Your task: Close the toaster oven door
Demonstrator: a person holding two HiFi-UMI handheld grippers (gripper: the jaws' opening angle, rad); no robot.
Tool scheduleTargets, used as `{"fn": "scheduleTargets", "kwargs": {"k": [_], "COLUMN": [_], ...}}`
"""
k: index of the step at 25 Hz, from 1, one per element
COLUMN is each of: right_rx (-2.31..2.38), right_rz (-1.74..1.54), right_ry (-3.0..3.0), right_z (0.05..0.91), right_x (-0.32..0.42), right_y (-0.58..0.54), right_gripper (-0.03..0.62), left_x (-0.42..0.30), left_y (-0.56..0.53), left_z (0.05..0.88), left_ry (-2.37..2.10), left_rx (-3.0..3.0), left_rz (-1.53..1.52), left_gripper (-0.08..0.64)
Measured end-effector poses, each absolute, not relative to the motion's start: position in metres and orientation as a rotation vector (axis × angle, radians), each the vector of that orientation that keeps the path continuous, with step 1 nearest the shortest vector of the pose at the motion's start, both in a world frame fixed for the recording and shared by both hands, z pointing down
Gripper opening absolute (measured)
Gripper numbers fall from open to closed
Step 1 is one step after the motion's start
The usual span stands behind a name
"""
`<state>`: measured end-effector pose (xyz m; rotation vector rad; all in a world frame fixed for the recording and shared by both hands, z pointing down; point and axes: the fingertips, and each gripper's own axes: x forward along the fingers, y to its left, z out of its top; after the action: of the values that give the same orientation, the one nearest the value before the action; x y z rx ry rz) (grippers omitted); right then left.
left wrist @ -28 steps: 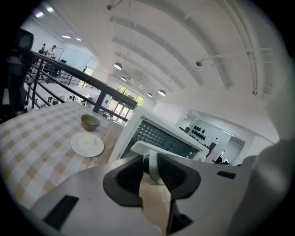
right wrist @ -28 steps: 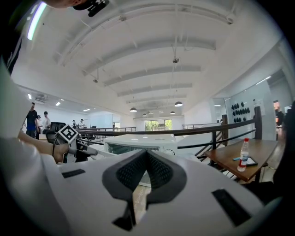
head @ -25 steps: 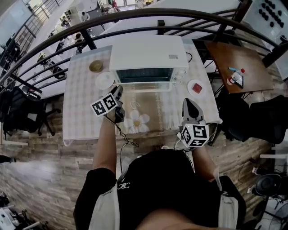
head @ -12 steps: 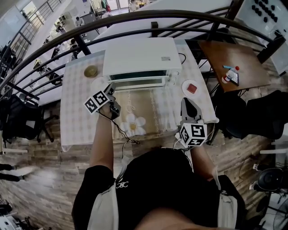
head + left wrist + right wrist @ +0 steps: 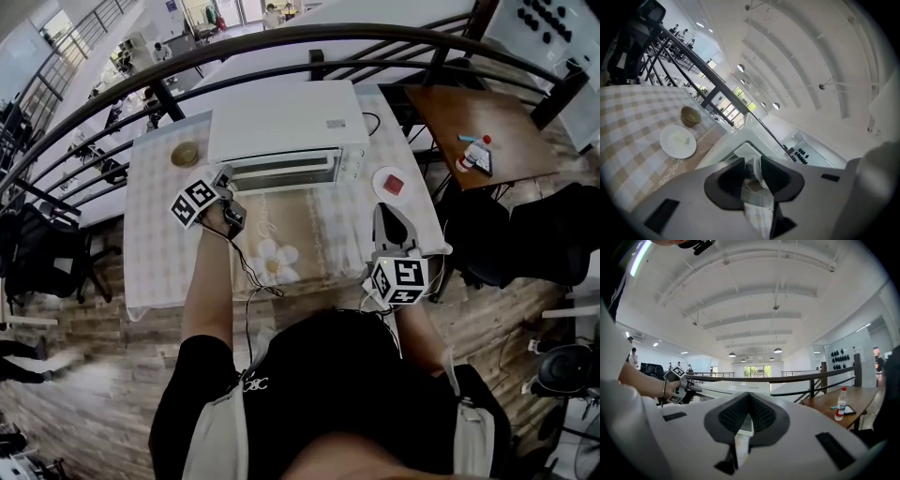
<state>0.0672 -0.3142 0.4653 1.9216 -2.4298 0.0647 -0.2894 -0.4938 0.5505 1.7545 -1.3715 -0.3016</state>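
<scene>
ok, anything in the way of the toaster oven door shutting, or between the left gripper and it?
Nothing visible. The door stands nearly upright against the toaster oven, with the left gripper at its left end. The white plate and bowl sit off to the left, outside its swing.

One toaster oven (image 5: 281, 127) on the counter (image 5: 155, 234), one bowl (image 5: 185, 154), and two plates: a plain plate (image 5: 678, 141) and a red-topped plate (image 5: 391, 182). One bottle (image 5: 466, 161) too.
</scene>
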Motion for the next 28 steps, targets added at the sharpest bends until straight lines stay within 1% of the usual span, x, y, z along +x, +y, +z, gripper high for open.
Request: {"fn": "scheduleTargets", "kwargs": {"k": [5, 8, 9, 10, 11, 15, 20, 28], "right_rx": [1.911, 1.901, 1.894, 1.886, 1.878, 1.835, 1.776, 1.65], "right_rz": [0.073, 0.065, 0.062, 0.058, 0.051, 0.017, -0.004, -0.051], "right_ry": [-2.453, -2.478, -2.49, -2.503, -2.517, -2.588, -2.71, -2.797], "right_z": [0.462, 0.456, 0.454, 0.451, 0.447, 0.431, 0.414, 0.404], "right_x": [0.067, 0.066, 0.065, 0.063, 0.062, 0.049, 0.024, -0.02], "right_y": [-0.308, -0.305, -0.304, -0.303, -0.302, -0.3, -0.306, -0.308], "right_gripper": [-0.002, -0.002, -0.002, -0.002, -0.002, -0.002, -0.002, -0.003], "left_x": [-0.292, -0.298, -0.302, -0.304, -0.305, -0.303, -0.295, -0.282], "left_y": [-0.501, -0.498, -0.494, -0.489, -0.483, -0.446, -0.383, -0.289], "left_z": [0.551, 0.543, 0.539, 0.532, 0.524, 0.477, 0.418, 0.388], "left_ry": [-1.376, -1.481, -1.544, -1.605, -1.652, -1.796, -1.935, -2.126], "left_rx": [1.719, 1.736, 1.754, 1.779, 1.81, 1.944, 2.097, 2.232], "left_rz": [-0.299, -0.255, -0.223, -0.186, -0.157, -0.122, -0.148, 0.011], "left_gripper": [0.118, 0.115, 0.104, 0.077, 0.071, 0.032, 0.014, 0.013]}}
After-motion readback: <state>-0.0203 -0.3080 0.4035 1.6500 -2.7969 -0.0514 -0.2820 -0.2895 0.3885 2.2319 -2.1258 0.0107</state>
